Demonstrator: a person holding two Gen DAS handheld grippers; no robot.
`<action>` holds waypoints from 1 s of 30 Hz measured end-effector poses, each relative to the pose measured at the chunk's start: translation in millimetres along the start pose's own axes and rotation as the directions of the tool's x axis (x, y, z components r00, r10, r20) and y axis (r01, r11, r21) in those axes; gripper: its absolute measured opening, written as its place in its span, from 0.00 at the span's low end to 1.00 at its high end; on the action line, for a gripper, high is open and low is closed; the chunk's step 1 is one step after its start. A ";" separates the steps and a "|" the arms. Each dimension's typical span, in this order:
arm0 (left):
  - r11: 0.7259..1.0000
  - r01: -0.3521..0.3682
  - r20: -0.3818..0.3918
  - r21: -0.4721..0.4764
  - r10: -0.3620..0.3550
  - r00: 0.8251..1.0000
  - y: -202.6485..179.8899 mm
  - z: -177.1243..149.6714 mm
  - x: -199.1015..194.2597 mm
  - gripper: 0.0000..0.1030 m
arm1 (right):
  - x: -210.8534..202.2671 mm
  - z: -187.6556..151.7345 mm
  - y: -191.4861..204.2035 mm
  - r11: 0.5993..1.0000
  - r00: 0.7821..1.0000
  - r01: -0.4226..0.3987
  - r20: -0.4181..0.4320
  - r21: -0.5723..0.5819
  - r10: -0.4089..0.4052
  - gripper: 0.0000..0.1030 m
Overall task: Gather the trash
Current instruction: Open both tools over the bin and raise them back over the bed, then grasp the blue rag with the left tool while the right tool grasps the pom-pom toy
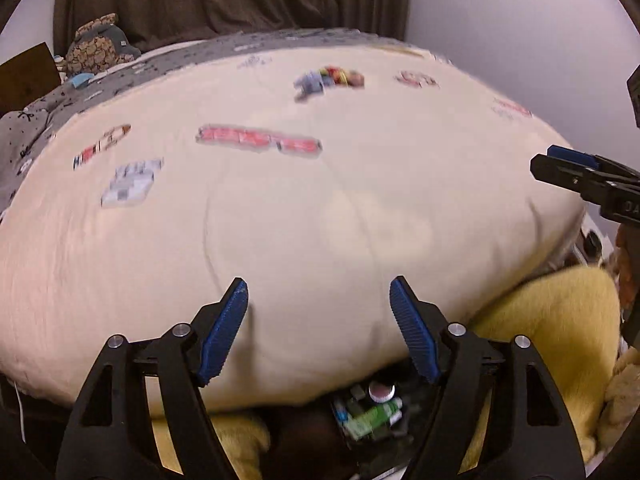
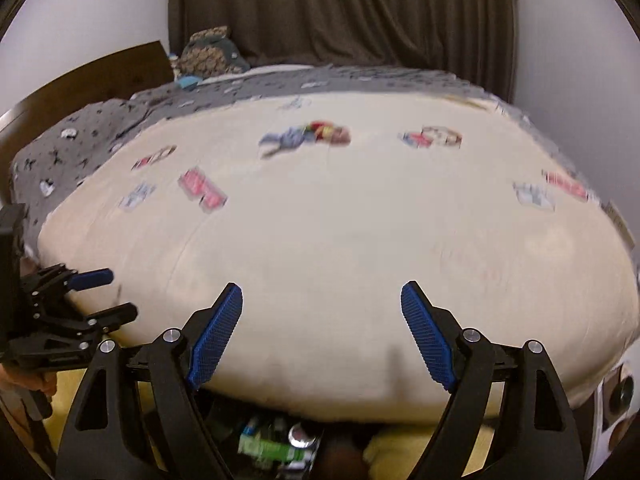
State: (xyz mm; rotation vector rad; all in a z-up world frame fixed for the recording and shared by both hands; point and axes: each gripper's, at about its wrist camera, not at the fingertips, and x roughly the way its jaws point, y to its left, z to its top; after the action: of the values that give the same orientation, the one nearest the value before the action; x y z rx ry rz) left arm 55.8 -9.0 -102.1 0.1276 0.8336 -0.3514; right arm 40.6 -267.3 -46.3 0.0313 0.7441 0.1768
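Note:
Both views are motion-blurred. Trash lies low in the picture, below the bed's near edge: a green bottle point(image 1: 376, 416) point(image 2: 272, 448) and a round metal can top point(image 1: 382, 391) point(image 2: 300, 436) among dark clutter; I cannot tell what holds them. My left gripper point(image 1: 318, 280) hangs open above the near edge of the bed with nothing between its blue pads point(image 1: 224, 332). My right gripper point(image 2: 322, 285) is open and empty too, a little wider. Each shows in the other's view: the right gripper point(image 1: 560, 164) at the right edge, the left gripper point(image 2: 112, 294) at the lower left.
A cream blanket point(image 1: 320, 208) point(image 2: 340, 240) with blurred coloured prints covers the bed; a grey patterned sheet point(image 2: 100, 132) lies behind. A patterned cushion point(image 1: 98, 46) and a brown board point(image 2: 100, 76) stand back left. A yellow fluffy rug point(image 1: 552, 320) lies below. A dark curtain point(image 2: 340, 12) hangs behind.

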 end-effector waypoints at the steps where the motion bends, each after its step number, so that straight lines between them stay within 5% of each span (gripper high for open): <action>1: 1.000 -0.003 0.007 -0.001 0.003 1.000 2.7 8.9 1.6 0.69 | 6.7 9.8 -1.9 1.000 1.000 0.001 0.001 0.000 -0.001 0.80; 9: 0.999 -0.047 0.043 0.000 0.047 0.998 10.5 77.0 37.4 0.74 | 66.8 66.5 -10.8 0.998 0.998 0.039 -0.045 -0.045 -0.041 0.80; 21: 0.999 -0.046 -0.001 -0.014 0.046 0.999 16.1 174.6 139.2 0.73 | 143.8 117.4 -52.3 0.996 0.995 0.071 -0.074 0.062 -0.066 0.80; 30: 0.999 -0.031 -0.029 -0.027 0.030 0.999 10.8 218.2 197.9 0.59 | 168.4 137.7 -69.5 0.996 0.995 0.073 -0.073 0.058 -0.068 0.80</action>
State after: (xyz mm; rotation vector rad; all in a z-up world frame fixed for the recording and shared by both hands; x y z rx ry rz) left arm 335.0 -103.3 -103.6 0.1197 0.8637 -0.3095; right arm 265.5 -302.2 -64.3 0.0565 0.8199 0.0884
